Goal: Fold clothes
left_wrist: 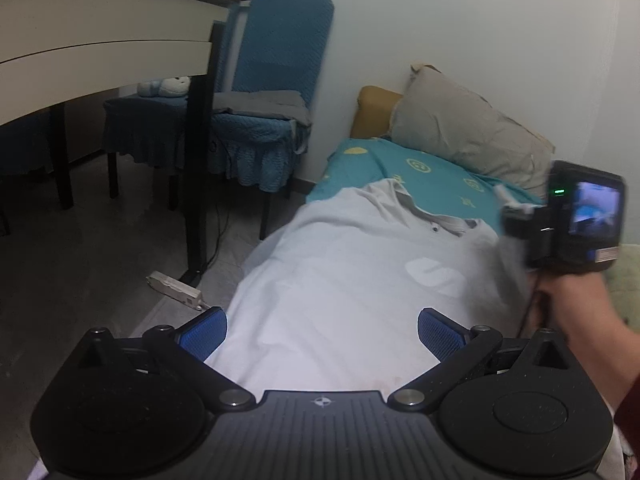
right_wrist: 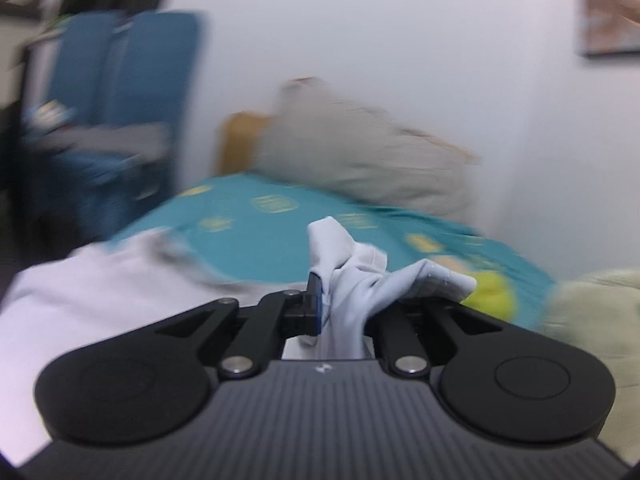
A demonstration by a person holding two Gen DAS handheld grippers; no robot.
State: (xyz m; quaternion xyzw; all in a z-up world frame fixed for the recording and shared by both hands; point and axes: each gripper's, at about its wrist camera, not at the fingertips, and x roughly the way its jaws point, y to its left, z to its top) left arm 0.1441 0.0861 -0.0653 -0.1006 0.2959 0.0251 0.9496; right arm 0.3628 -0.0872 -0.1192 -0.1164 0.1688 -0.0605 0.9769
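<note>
A pale grey polo shirt [left_wrist: 360,280] lies spread on the bed, collar toward the pillow, with a white logo on its chest. My left gripper [left_wrist: 322,330] hovers open over the shirt's lower part, blue pads wide apart with nothing between them. In the left wrist view the right gripper [left_wrist: 508,208] is at the shirt's right shoulder, held by a hand [left_wrist: 576,304]. In the blurred right wrist view my right gripper [right_wrist: 332,300] is shut on a bunched fold of the shirt [right_wrist: 352,276], lifted above the teal sheet [right_wrist: 256,236].
A beige pillow [left_wrist: 468,136] leans on the wall at the bed's head. A blue-covered chair [left_wrist: 272,92] with folded grey cloth stands left of the bed beside a desk [left_wrist: 100,40]. A power strip [left_wrist: 176,286] lies on the floor. A pale green blanket [right_wrist: 592,320] sits at right.
</note>
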